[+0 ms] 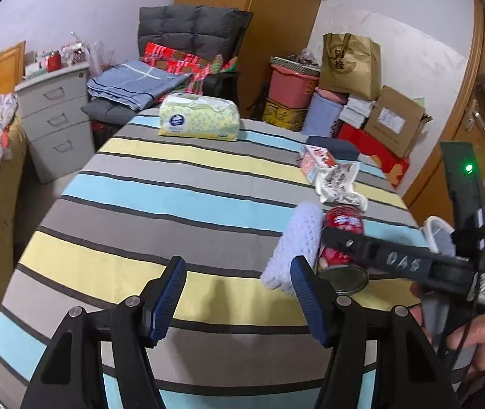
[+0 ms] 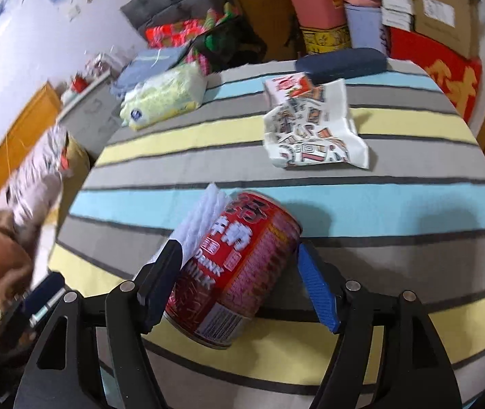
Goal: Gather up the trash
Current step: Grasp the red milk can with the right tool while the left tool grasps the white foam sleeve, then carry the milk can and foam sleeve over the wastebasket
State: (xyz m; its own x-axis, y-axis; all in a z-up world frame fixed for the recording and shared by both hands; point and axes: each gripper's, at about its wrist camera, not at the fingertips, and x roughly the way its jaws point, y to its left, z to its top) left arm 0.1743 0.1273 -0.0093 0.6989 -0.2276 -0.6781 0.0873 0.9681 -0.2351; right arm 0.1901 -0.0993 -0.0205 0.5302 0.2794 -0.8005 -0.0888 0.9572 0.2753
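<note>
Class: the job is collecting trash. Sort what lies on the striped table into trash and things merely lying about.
Trash:
red milk can
white foam sleeve
crumpled wrapper
small carton

Lying about:
tissue pack
dark blue case

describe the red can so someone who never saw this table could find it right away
On the table with the blue, yellow and grey striped cloth, look at the near edge, between the fingers of the right gripper. The red metal drink can lies on its side there, beside a white knobbly foam sleeve. Unlike the crumpled printed wrapper farther back, it is a cylinder with "MILK DRINK" in white letters.
</note>
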